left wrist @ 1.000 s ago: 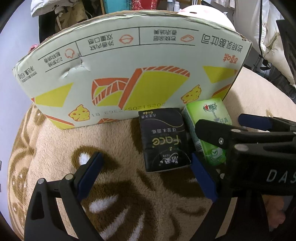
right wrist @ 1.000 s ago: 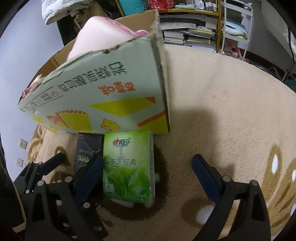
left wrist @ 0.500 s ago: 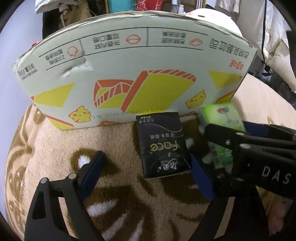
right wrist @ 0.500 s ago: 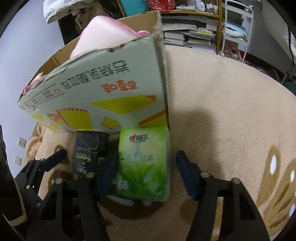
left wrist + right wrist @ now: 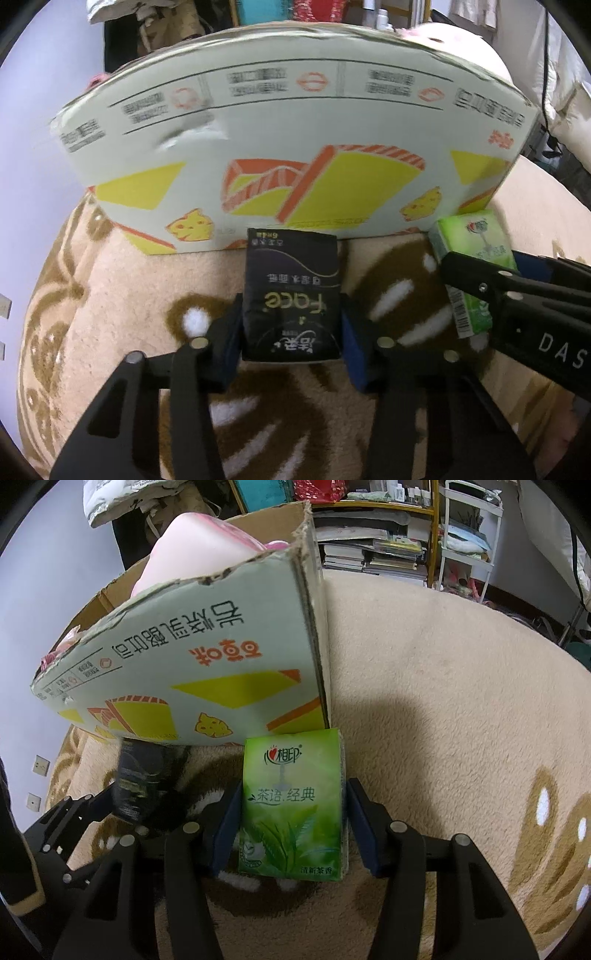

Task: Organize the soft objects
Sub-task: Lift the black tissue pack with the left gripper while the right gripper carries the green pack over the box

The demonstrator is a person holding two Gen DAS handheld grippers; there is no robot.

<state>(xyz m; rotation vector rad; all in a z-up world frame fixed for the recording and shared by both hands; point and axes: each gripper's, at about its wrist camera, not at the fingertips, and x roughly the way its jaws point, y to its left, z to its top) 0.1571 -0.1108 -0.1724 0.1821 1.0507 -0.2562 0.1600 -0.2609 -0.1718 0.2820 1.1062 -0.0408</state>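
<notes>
My left gripper (image 5: 291, 332) is shut on a black tissue pack (image 5: 291, 291), its blue pads pressed on both sides. My right gripper (image 5: 291, 823) is shut on a green tissue pack (image 5: 291, 805). Both packs are close in front of a large printed cardboard box (image 5: 288, 144) on the beige rug. A pink soft object (image 5: 192, 550) sticks out of the box's open top. The green pack (image 5: 472, 266) and the right gripper show at the right of the left wrist view. The black pack (image 5: 140, 775) shows blurred at the left of the right wrist view.
The beige rug with brown pattern (image 5: 461, 686) spreads to the right of the box. Shelves with books (image 5: 373, 550) stand behind the rug. A white padded item (image 5: 569, 92) lies at the far right. A wall (image 5: 29, 620) is on the left.
Both grippers have closed: the left on the black pack, the right on the green pack. The green pack has shifted to the right, away from the black one.
</notes>
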